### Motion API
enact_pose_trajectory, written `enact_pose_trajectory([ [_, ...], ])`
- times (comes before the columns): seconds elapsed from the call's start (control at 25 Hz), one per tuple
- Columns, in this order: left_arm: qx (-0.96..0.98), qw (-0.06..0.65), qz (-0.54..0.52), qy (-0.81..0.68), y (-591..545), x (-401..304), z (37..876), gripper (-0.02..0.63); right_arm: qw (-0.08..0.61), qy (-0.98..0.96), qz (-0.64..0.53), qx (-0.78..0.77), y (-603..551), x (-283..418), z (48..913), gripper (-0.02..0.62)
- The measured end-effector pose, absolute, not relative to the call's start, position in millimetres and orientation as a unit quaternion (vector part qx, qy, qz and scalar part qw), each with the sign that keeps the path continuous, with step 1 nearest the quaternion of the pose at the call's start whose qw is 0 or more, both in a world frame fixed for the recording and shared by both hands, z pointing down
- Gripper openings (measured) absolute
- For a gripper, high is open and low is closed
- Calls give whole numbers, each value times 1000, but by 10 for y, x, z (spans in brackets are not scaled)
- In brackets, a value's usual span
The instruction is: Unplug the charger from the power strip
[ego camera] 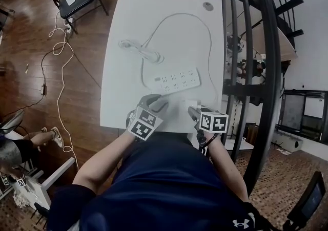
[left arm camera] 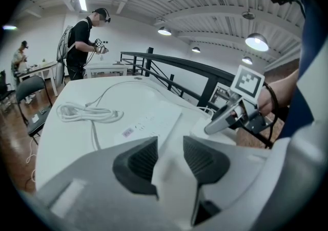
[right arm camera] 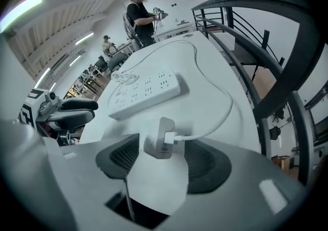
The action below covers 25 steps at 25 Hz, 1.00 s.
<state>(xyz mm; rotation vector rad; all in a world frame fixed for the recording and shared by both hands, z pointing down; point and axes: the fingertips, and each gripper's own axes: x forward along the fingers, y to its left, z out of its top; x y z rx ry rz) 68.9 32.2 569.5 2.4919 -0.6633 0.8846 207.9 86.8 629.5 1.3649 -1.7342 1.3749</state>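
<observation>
White table (ego camera: pixel 123 30): one power strip (ego camera: pixel 177 80); one charger (right arm camera: pixel 160 143), unplugged, lying near it between the spread, non-touching jaws of right gripper (ego camera: pixel 193 113); left gripper (ego camera: pixel 155 103) jaws apart, empty.

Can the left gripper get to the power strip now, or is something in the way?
Probably yes. The left gripper, jaws apart, points toward the power strip, and only bare table lies between them. The coiled cord and the right gripper sit aside.

Charger (right arm camera: pixel 160 143) & power strip (right arm camera: pixel 146 93) smooth white plastic, table (ego camera: pixel 128 20) matt, floor (ego camera: pixel 25 30) glossy wood.
</observation>
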Motion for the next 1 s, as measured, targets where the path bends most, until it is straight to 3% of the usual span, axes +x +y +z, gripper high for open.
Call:
enact_pose_trajectory([
  [0.8, 909, 192, 282, -239, 323, 948, 5280, 150, 136, -655, 456, 586, 632, 2540, 5283, 248],
  [1.0, 918, 200, 241, -243, 237, 1040, 4878, 135, 80, -689, 417, 587, 364, 2389, 4781, 121],
])
